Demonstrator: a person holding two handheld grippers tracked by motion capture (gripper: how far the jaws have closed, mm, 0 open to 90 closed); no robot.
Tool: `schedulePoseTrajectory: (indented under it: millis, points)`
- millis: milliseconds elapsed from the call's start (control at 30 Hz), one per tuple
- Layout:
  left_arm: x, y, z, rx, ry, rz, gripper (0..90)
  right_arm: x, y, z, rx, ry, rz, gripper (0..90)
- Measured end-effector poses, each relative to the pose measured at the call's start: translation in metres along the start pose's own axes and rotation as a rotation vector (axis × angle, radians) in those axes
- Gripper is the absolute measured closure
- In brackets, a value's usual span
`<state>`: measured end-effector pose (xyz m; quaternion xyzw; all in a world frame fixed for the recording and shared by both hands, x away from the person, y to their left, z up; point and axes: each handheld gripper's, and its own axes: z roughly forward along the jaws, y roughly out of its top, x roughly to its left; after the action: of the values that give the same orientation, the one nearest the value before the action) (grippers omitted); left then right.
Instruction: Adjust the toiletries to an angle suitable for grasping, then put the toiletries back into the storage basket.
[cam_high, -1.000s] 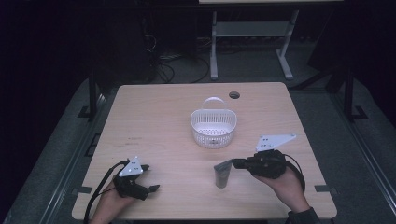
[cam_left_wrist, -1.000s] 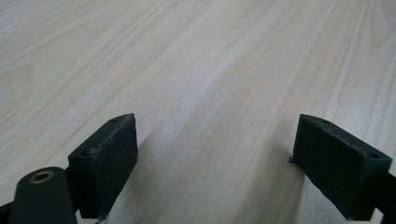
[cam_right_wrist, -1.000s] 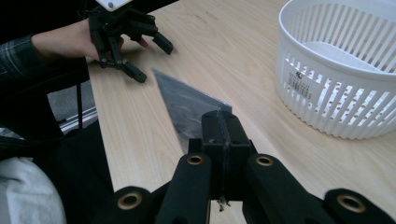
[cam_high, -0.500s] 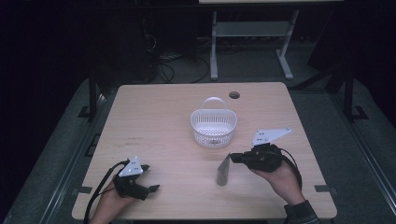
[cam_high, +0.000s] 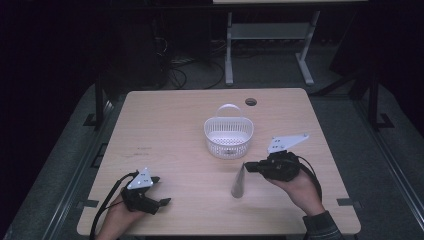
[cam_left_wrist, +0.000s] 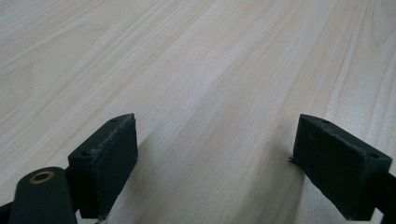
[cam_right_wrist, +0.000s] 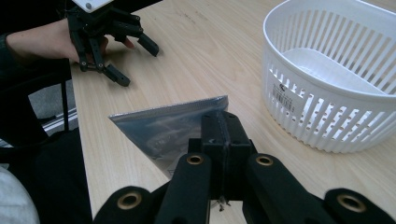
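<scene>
A grey see-through plastic pouch (cam_high: 238, 181) hangs edge-on just above the table, to the right of centre. My right gripper (cam_high: 247, 167) is shut on its top corner. In the right gripper view the pouch (cam_right_wrist: 159, 126) spreads left from the closed jaws of my right gripper (cam_right_wrist: 224, 123). A white slatted basket (cam_high: 228, 145) with a handle stands behind it, and the basket (cam_right_wrist: 327, 112) is empty. My left gripper (cam_high: 161, 190) rests at the front left, open. Nothing but bare wood lies between the pads of my left gripper (cam_left_wrist: 215, 154). The left gripper (cam_right_wrist: 135, 60) also appears far off, held in a hand.
The wooden table (cam_high: 170, 130) has a cable hole (cam_high: 251, 102) near its far edge. A white metal frame (cam_high: 265, 35) stands on the floor beyond the table. Cables trail from both grippers toward the front edge.
My right gripper has shifted slightly away from the front edge and toward the basket, carrying the pouch. The left gripper has stayed where it was.
</scene>
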<state>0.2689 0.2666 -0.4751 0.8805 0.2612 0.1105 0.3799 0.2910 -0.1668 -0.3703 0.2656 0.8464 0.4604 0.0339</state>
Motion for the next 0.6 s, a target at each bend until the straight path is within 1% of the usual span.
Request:
schedulePoseTrajectory:
  millis: [133, 167, 200, 233, 267, 300, 333, 367, 400, 500, 567, 600]
  points:
    - [0.0, 0.0, 0.0, 0.0, 0.001, 0.002, 12.9, -0.001, -0.003, -0.002, 0.005, -0.002, 0.01, 83.4]
    - [0.0, 0.0, 0.0, 0.0, 0.001, 0.002, 12.8, -0.001, -0.003, -0.002, 0.005, -0.002, 0.01, 83.4]
    - [0.0, 0.0, 0.0, 0.0, 0.001, 0.002, 12.9, -0.001, -0.004, -0.004, 0.008, -0.007, 0.017, 77.3]
    - [0.0, 0.0, 0.0, 0.0, 0.001, 0.001, 12.9, -0.001, -0.004, -0.005, 0.008, -0.007, 0.02, 74.9]
    - [0.0, 0.0, 0.0, 0.0, 0.001, 0.001, 12.9, -0.001, -0.004, -0.005, 0.008, -0.007, 0.02, 74.9]
    - [0.0, 0.0, 0.0, 0.0, 0.001, 0.002, 12.9, -0.001, -0.005, -0.007, 0.005, -0.016, 0.027, 70.1]
    - [0.0, 0.0, 0.0, 0.0, 0.001, 0.002, 12.9, -0.001, -0.005, -0.007, 0.005, -0.016, 0.027, 70.1]
    - [0.0, 0.0, 0.0, 0.0, 0.001, 0.001, 12.9, -0.001, -0.005, -0.009, 0.009, -0.019, 0.031, 67.2]
    - [0.0, 0.0, 0.0, 0.0, 0.0, 0.002, 12.9, 0.0, -0.006, -0.011, 0.021, -0.025, 0.036, 61.1]
    - [0.0, 0.0, 0.0, -0.001, 0.0, 0.0, 12.9, 0.002, -0.007, -0.014, 0.047, -0.026, 0.035, 52.1]
    - [0.0, 0.0, 0.0, -0.001, 0.0, 0.0, 12.9, 0.004, -0.006, -0.015, 0.065, -0.035, 0.031, 48.0]
    - [0.0, 0.0, 0.0, -0.001, 0.0, 0.0, 12.9, 0.004, -0.006, -0.015, 0.065, -0.035, 0.031, 48.0]
